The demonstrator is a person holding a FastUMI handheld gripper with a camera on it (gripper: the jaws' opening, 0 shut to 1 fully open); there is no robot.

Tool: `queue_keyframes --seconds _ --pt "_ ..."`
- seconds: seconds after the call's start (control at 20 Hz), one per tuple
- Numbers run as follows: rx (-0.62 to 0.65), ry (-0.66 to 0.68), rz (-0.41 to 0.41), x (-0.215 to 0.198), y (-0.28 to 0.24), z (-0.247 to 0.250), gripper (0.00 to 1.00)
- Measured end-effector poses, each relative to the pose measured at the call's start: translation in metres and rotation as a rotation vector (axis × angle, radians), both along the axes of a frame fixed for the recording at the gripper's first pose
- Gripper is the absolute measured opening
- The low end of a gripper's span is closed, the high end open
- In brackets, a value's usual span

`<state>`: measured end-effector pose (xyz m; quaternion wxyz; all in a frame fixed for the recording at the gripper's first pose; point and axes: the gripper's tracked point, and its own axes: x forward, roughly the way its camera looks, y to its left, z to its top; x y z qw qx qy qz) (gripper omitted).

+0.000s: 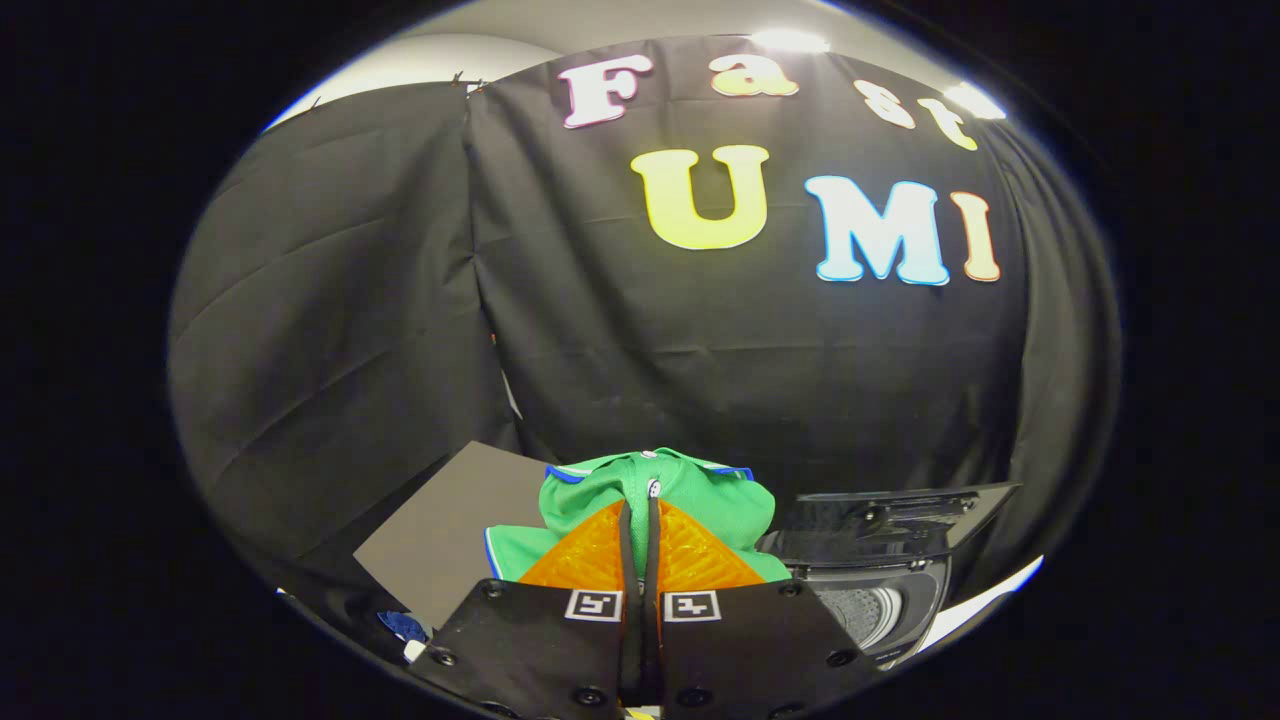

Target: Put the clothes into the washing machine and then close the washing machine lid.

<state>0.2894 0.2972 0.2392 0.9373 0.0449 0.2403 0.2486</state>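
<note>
Gripper view, gripper (640, 510) clamped on green shirt (700, 490)

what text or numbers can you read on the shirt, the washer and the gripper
green shirt: a small mark at the collar, too small to read
washing machine: no readable text on it or on its raised lid
gripper, jaws shut on the shirt: two square coded markers, patterns, no words

Two bright ceiling lights (790, 40) above the black cloth wall (700, 340) blow out to white glare. The cloth is evenly, dimly lit, its folds softly shaded. Fisheye distortion bends the edges; focus is reasonably sharp throughout.
</note>
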Motion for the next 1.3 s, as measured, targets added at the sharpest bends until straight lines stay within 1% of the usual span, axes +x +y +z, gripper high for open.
queue_keyframes --seconds 0.35,0.6,0.8,1.0,1.15,1.3 --pt "0.001 -0.009 -0.120 0.020 -0.102 -0.003 0.01" --pt "-0.020 0.009 -0.177 0.031 -0.165 -0.021 0.01" --pt "-0.059 0.034 -0.192 0.032 -0.196 -0.047 0.01" --pt "-0.116 0.047 -0.196 0.043 -0.218 -0.082 0.01" --pt "-0.110 0.078 -0.218 0.045 -0.229 -0.110 0.01" --pt "-0.103 0.117 -0.215 0.041 -0.235 -0.135 0.01"
